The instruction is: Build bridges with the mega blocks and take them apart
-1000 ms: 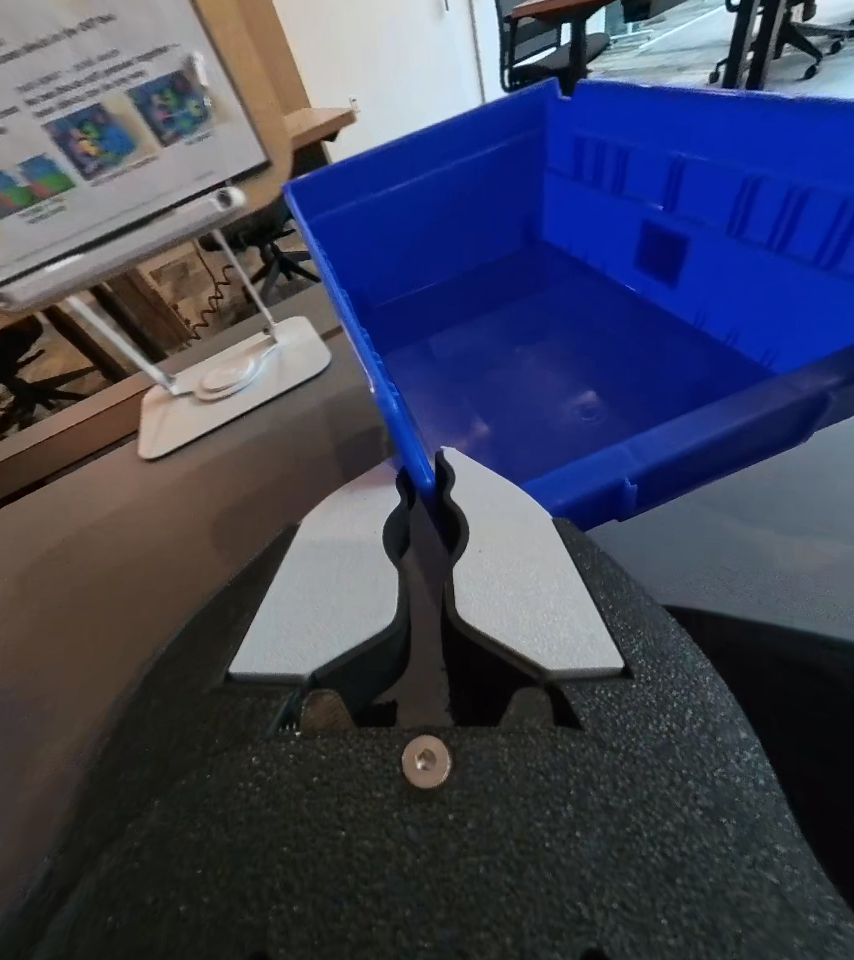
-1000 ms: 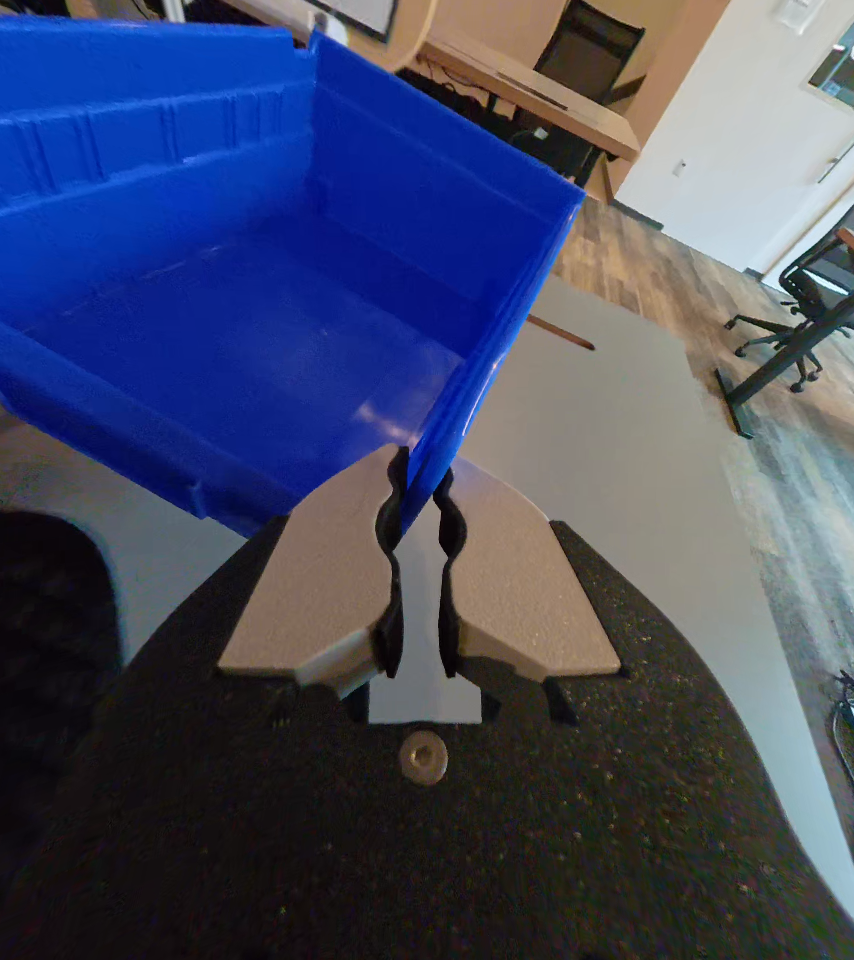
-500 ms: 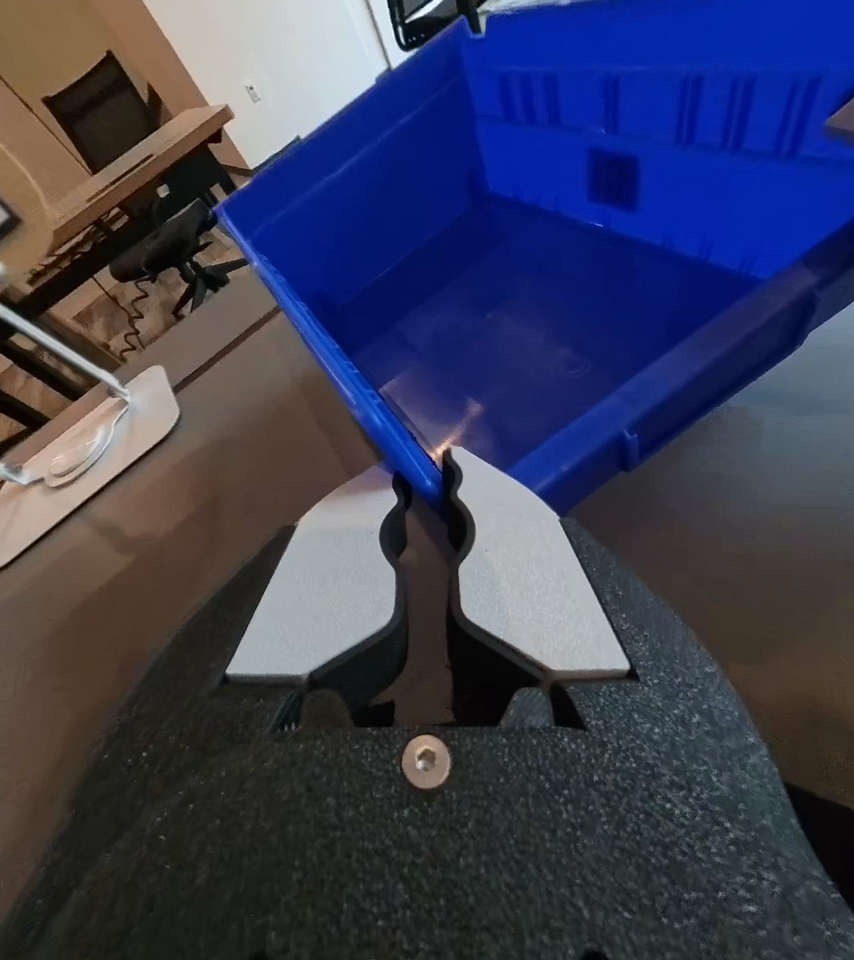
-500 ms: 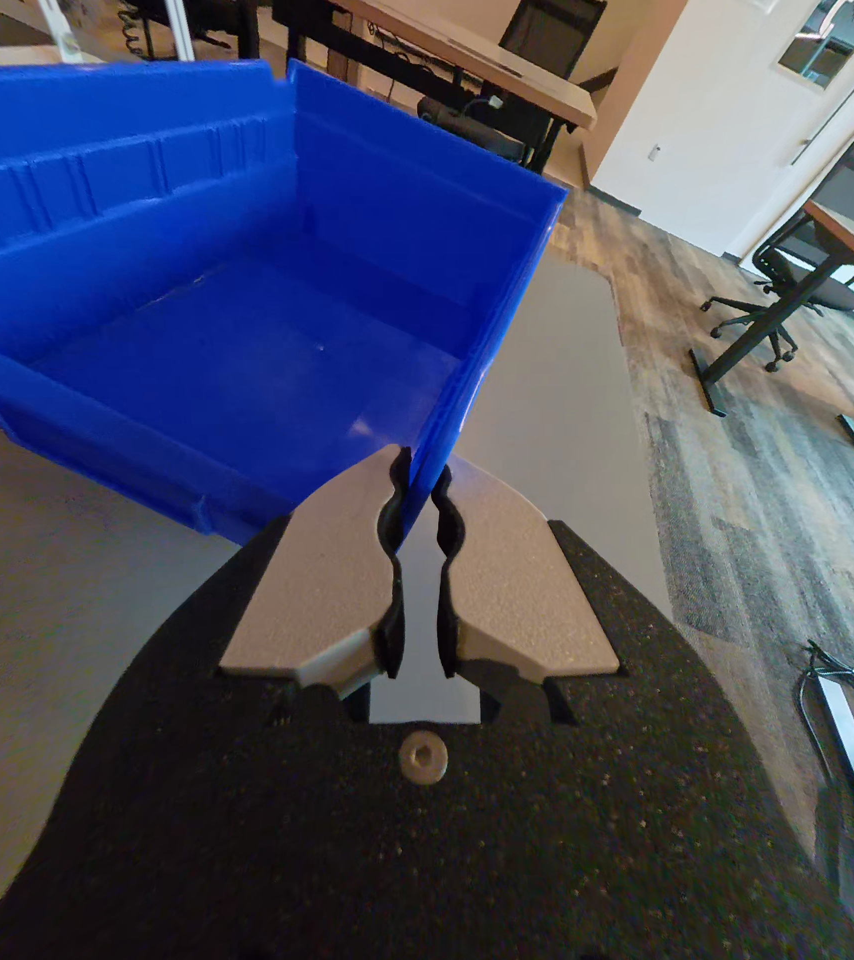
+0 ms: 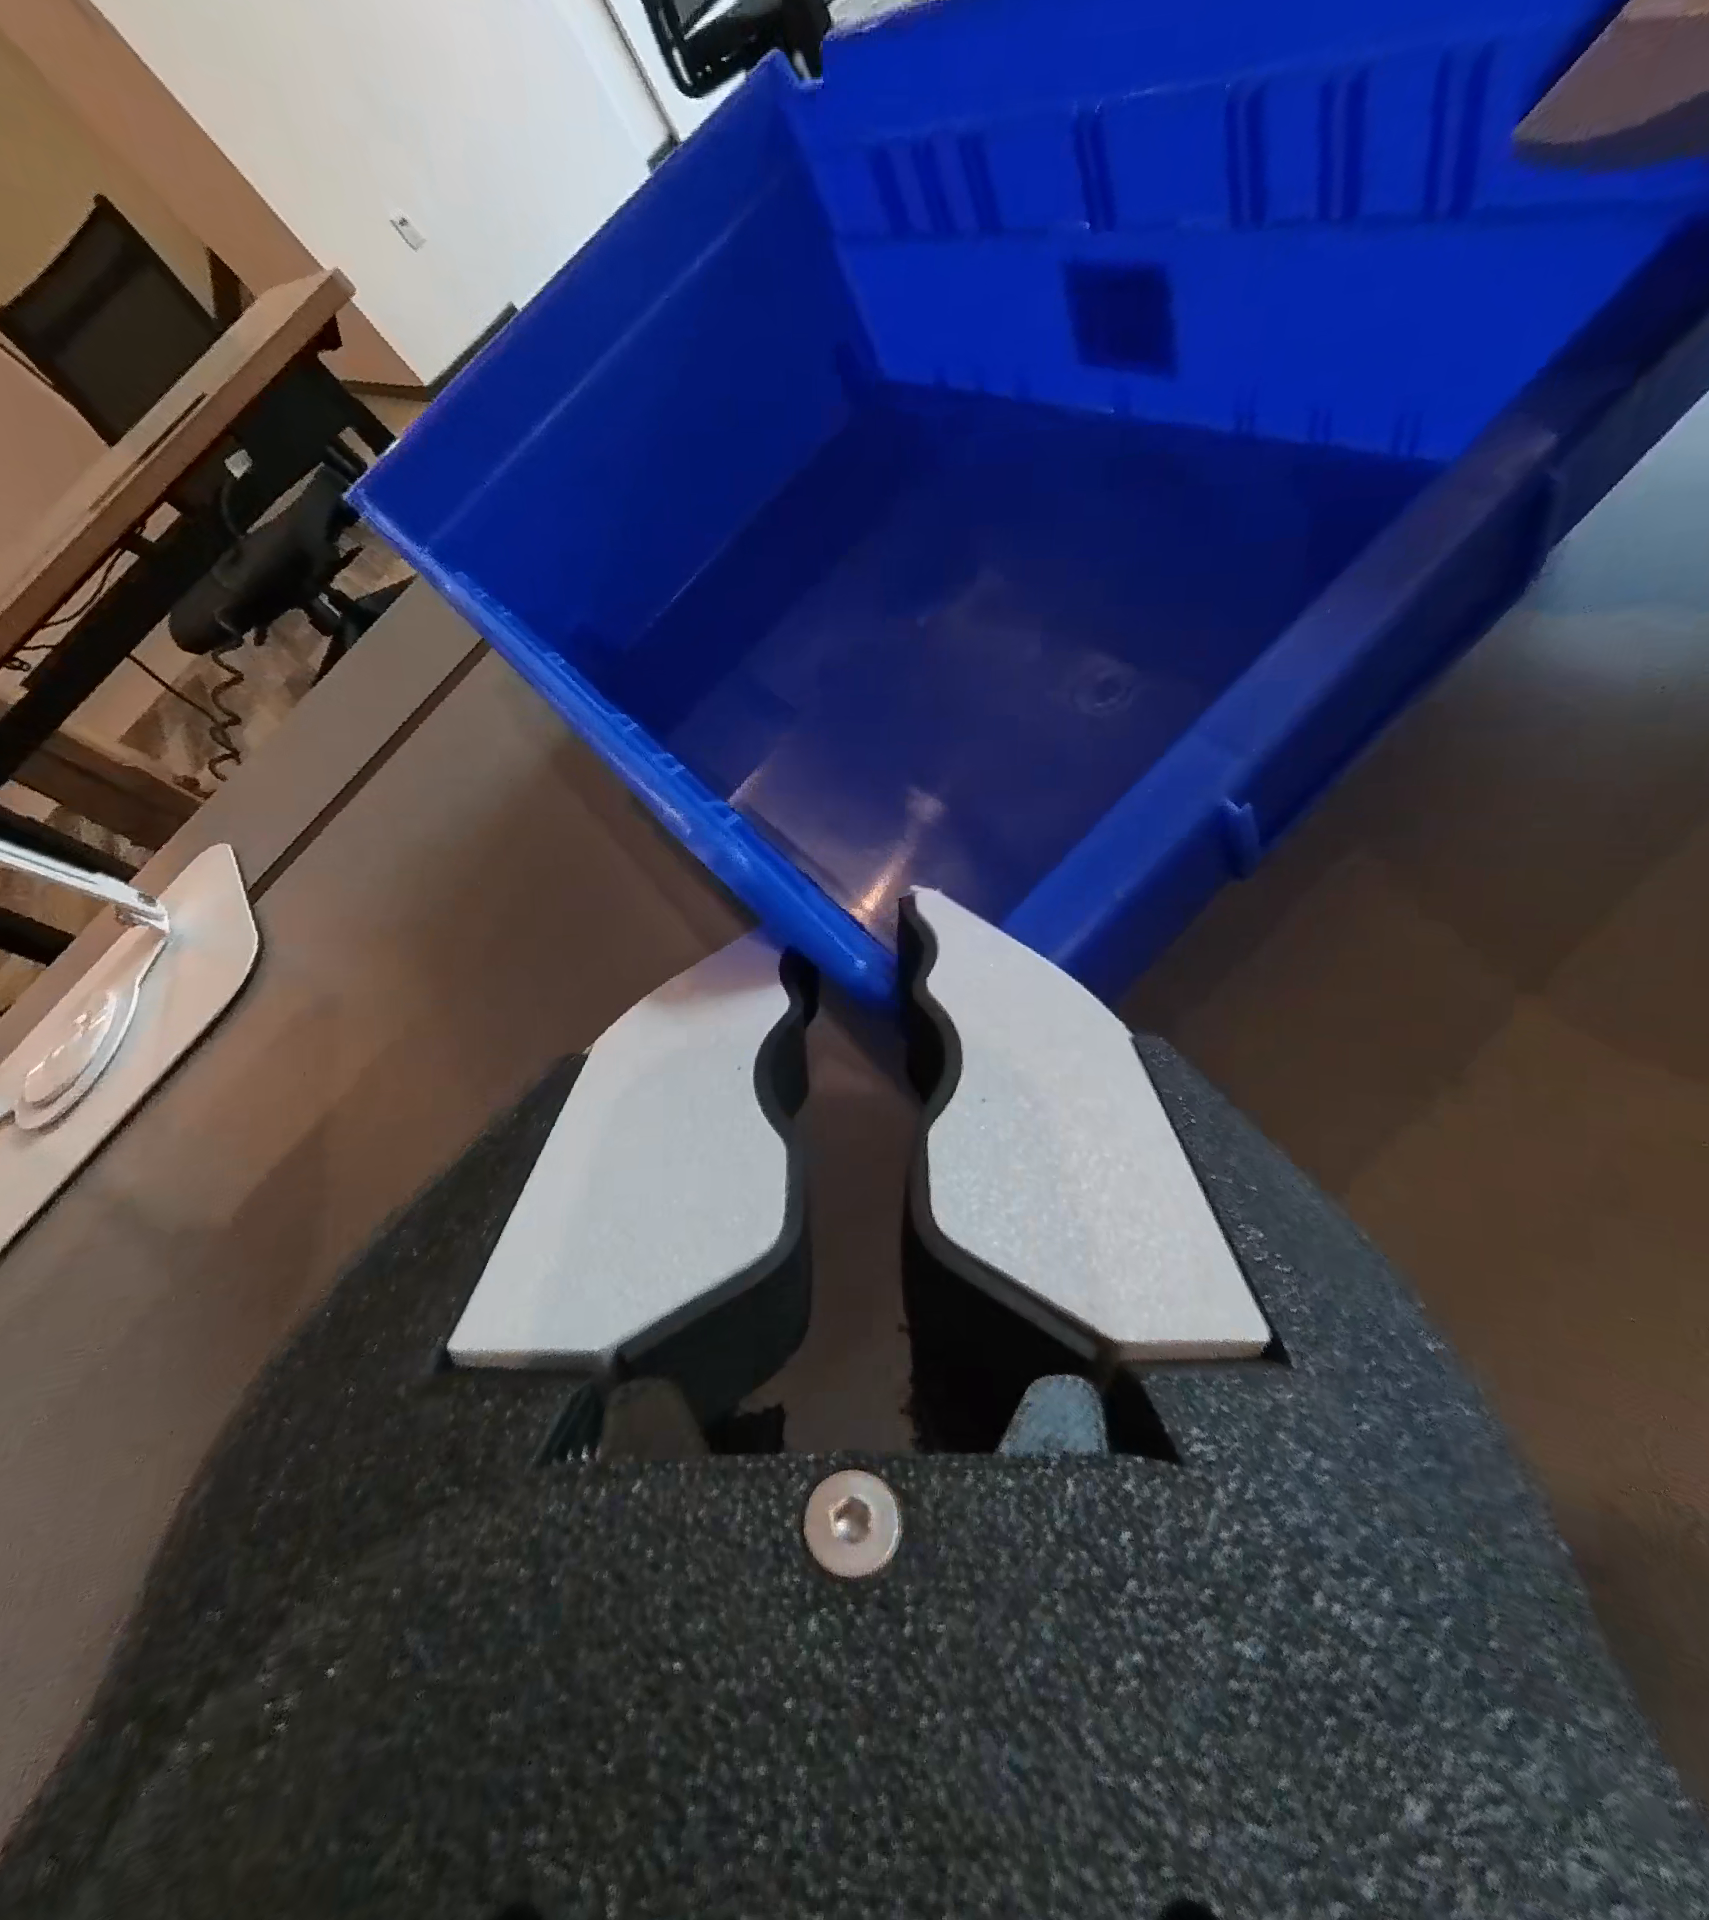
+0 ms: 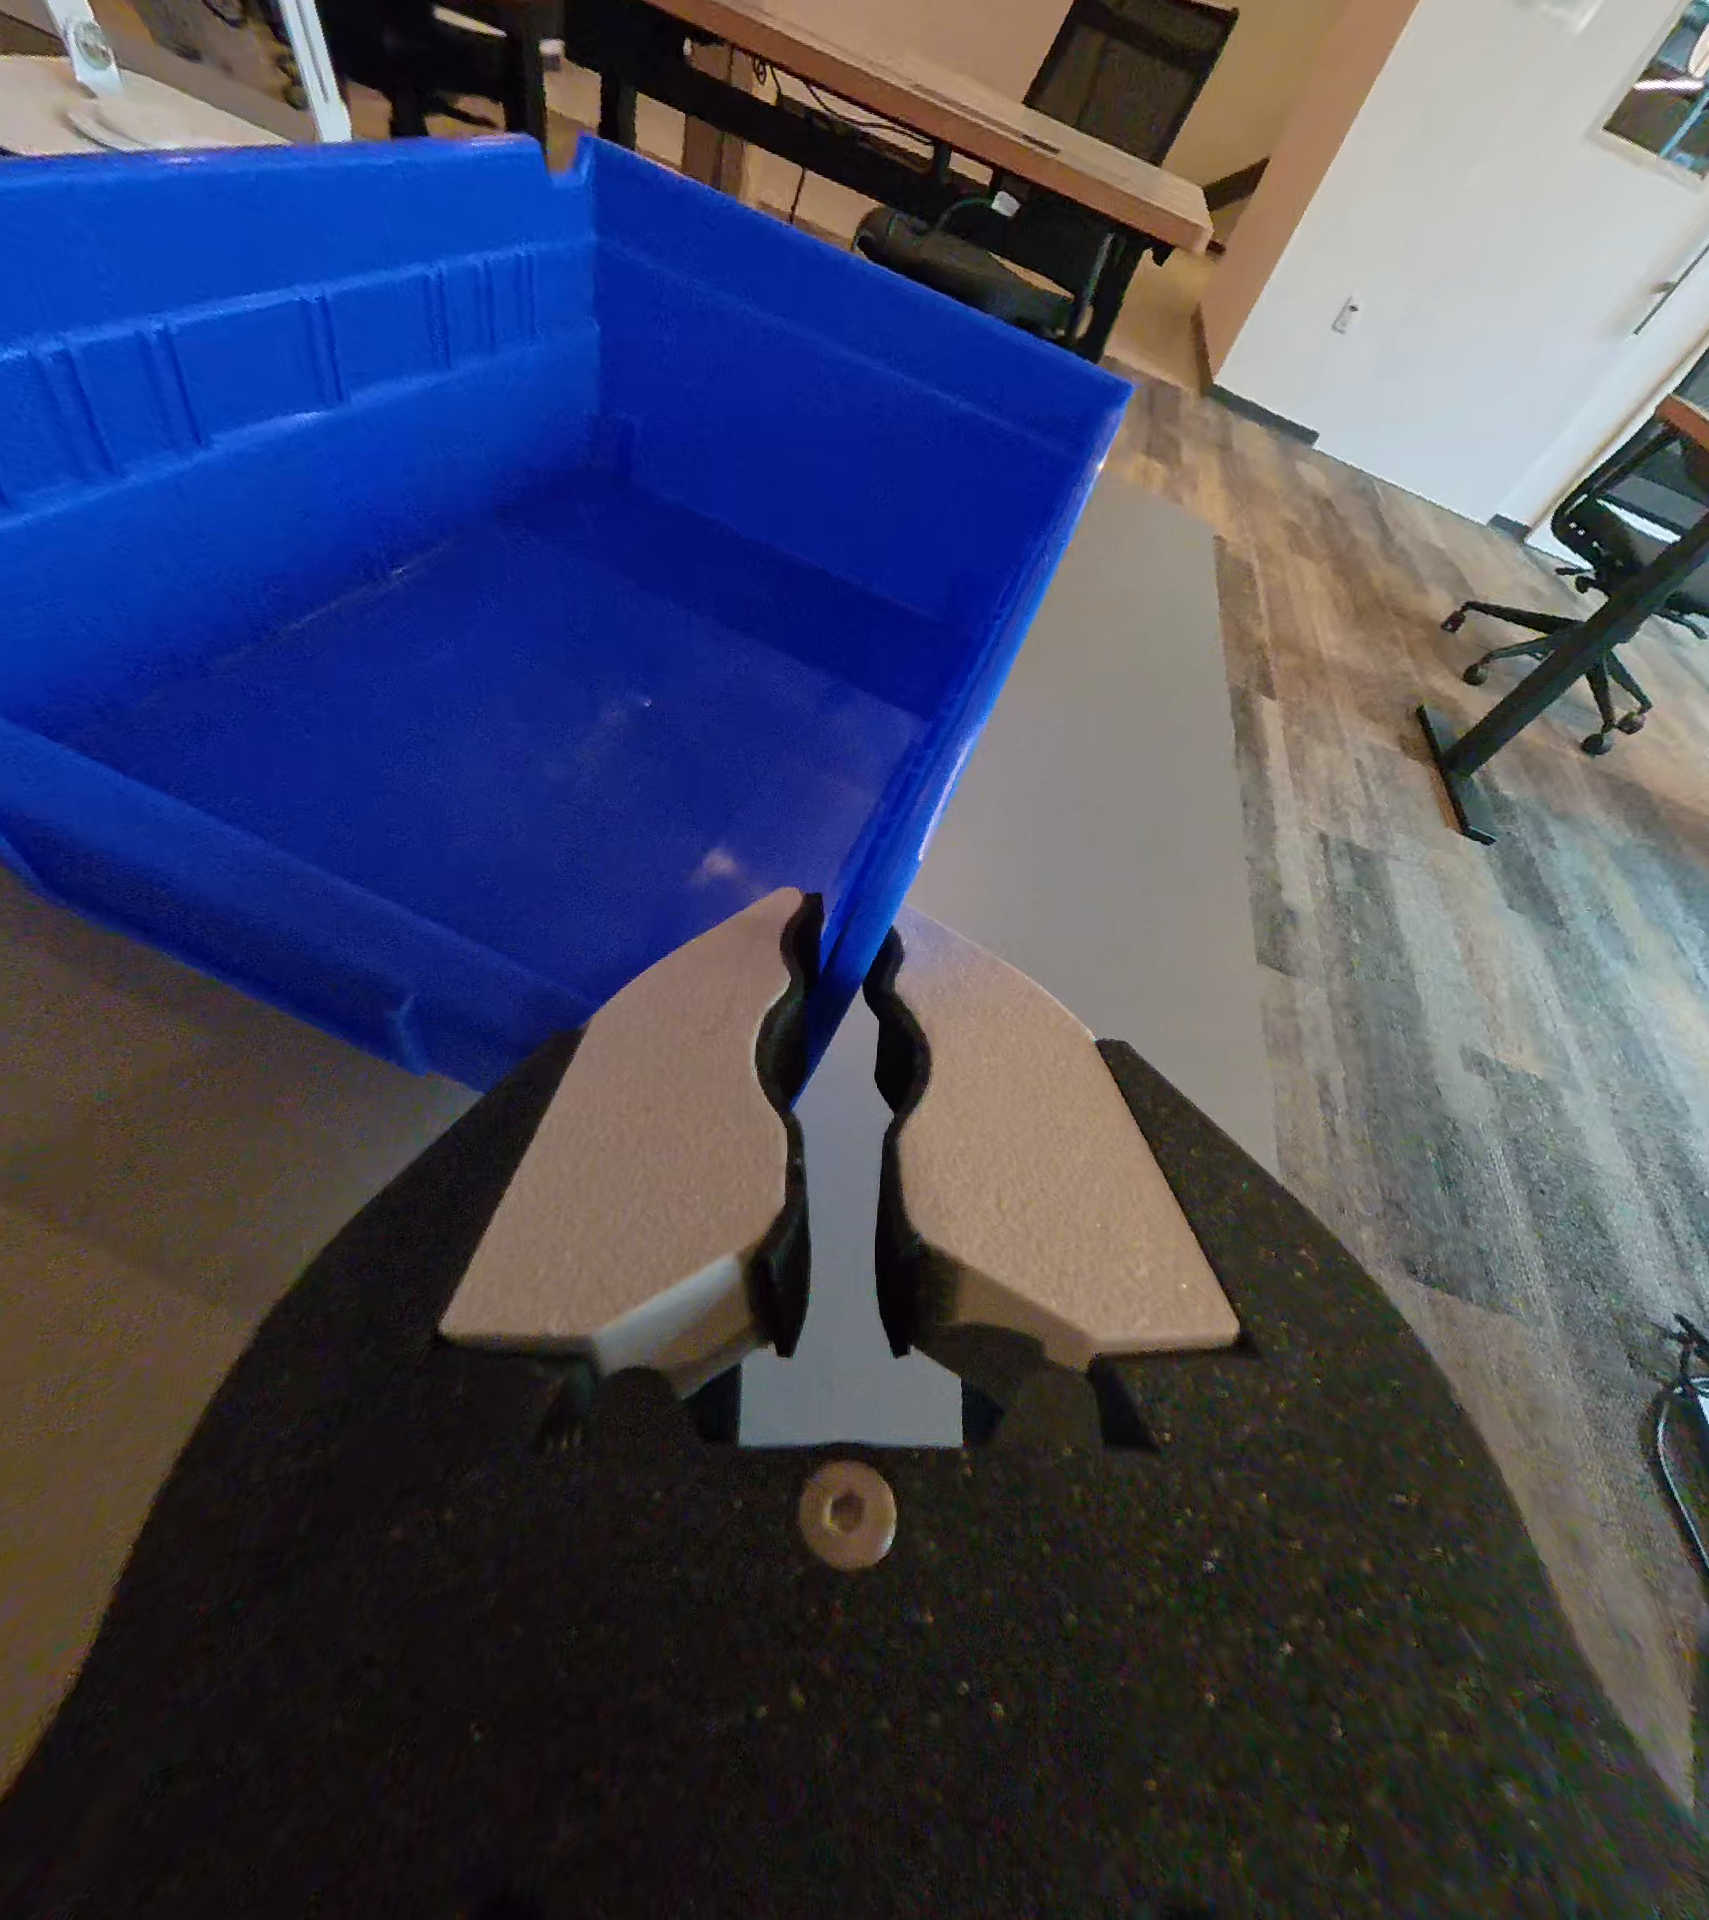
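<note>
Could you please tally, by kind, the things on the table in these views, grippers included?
Blue bin: 1
Mega blocks: 0 visible
Metal stand: 1
Grippers: 2, left gripper and right gripper, each gripping the bin's rim
Total: 4

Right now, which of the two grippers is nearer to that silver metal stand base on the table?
Left. The left gripper clamps the blue plastic bin's side wall nearest the silver metal stand base. The right gripper clamps the opposite side wall, with the bin between it and the base.
</note>
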